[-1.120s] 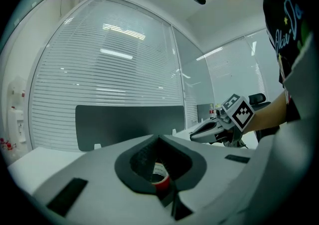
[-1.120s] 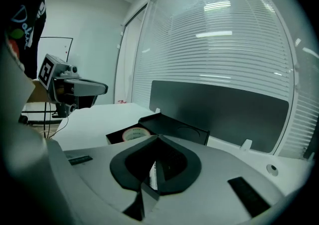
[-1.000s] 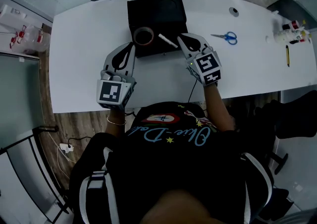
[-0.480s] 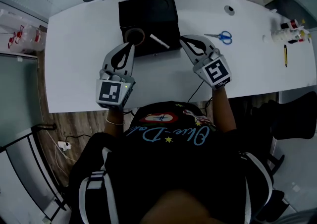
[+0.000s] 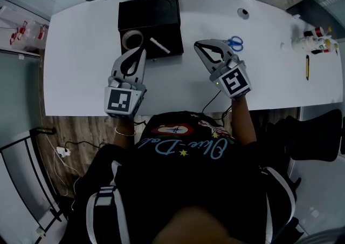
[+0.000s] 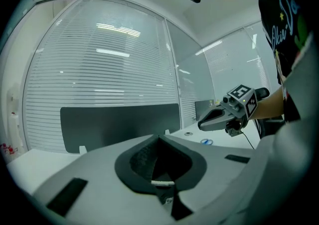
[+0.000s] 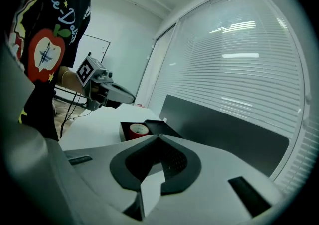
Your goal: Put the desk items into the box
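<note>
Both grippers were shut and empty. The left gripper [image 5: 141, 49] sat centre-left in the head view, jaws tip to tip. Its tip was over the near edge of the black box [image 5: 148, 16], just beside the tape roll [image 5: 132, 38]. The right gripper [image 5: 198, 45] was centre-right, jaws pinched together with nothing between. It hung over the bare white desk [image 5: 81, 75], right of the box and apart from it. In the box, the tape roll was at the left and a white marker [image 5: 159, 46] lay diagonally next to it. Blue scissors [image 5: 235, 43] lay on the desk just beside the right gripper, on its right. A pencil [image 5: 307, 67] and small bottles [image 5: 312, 40] were at the far right, well apart from the box.
</note>
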Motion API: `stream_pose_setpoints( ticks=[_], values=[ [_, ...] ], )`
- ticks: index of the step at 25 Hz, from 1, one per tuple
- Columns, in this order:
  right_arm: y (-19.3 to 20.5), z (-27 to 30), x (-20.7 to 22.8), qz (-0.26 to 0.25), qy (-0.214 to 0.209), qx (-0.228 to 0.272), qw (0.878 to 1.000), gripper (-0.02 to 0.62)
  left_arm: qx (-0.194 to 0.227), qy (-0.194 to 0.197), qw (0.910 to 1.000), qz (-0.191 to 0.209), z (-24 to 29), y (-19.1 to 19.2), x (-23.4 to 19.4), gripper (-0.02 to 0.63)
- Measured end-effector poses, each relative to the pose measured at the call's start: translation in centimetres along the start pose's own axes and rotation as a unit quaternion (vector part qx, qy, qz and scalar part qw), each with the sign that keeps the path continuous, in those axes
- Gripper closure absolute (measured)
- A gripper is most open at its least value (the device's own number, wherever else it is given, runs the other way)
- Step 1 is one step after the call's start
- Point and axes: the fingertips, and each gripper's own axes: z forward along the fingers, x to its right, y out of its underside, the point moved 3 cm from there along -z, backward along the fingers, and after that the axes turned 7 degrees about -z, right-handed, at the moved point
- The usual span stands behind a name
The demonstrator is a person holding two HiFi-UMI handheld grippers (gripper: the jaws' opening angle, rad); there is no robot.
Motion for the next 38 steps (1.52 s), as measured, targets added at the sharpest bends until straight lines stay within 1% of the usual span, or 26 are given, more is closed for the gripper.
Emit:
stream_pose_setpoints(
  ticks=[1,7,16,22,25,31,38],
  values=[
    [0.2,-0.4,0.1,-0.005,-0.003,0.0,1.0,0.597,-0.001,0.0,1.0,0.001,0.2,0.0,0.6,0.612],
    [1.7,-3.3,1.5,0.004,-0.01,0.007,1.0,0.595,-0.001,-0.001,0.9999,0.012,1.5,-0.7,3.2,0.612],
    [4.9,-8.3,4.7,-0.013,-0.002,-0.013,1.0,0.595,-0.005,-0.005,0.9996,0.028,3.0,-1.5,6.9,0.612],
    [7.0,-11.1,6.0,-0.027,-0.005,-0.034,0.999,0.595,-0.008,-0.01,0.9993,0.035,3.8,-1.8,9.1,0.612],
    [7.7,-12.4,6.5,-0.024,-0.006,-0.032,0.999,0.594,-0.007,-0.012,0.9992,0.037,4.3,-1.8,10.4,0.612],
    [9.3,-14.5,6.9,-0.027,-0.023,-0.036,0.999,0.569,-0.005,-0.016,0.9993,0.035,5.6,-1.4,13.0,0.612],
    [11.0,-17.1,7.4,-0.04,-0.042,-0.034,0.998,0.568,-0.001,-0.022,0.9993,0.031,7.0,-1.1,16.4,0.614]
  ],
)
